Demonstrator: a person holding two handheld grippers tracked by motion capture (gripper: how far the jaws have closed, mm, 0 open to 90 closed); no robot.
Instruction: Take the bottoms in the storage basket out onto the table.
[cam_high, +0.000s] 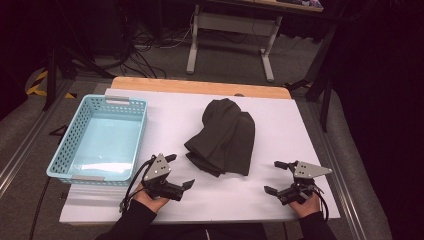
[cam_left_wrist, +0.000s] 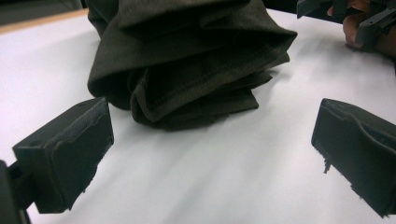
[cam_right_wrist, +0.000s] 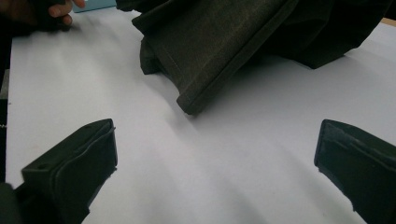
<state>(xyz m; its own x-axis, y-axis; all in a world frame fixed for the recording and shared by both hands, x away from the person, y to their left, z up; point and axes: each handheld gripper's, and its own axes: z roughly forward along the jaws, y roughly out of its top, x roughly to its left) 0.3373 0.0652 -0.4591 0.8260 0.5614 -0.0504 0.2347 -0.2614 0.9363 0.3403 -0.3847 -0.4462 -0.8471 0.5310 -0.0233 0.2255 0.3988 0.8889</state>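
Approach step, by judgement: left gripper (cam_high: 180, 171) and right gripper (cam_high: 274, 176), jaws wide and empty, flank the folded cloth (cam_high: 222, 137) lying ahead; next, close in on its near edge.

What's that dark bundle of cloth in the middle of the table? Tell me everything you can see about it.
The dark cloth is a folded garment, olive-black, seemingly a soft knit with stitched hems visible in both gripper views. It lies loosely folded in several layers, slightly rumpled, on the white table, right of the blue basket and apart from it. Nothing grips it; only the table touches it.
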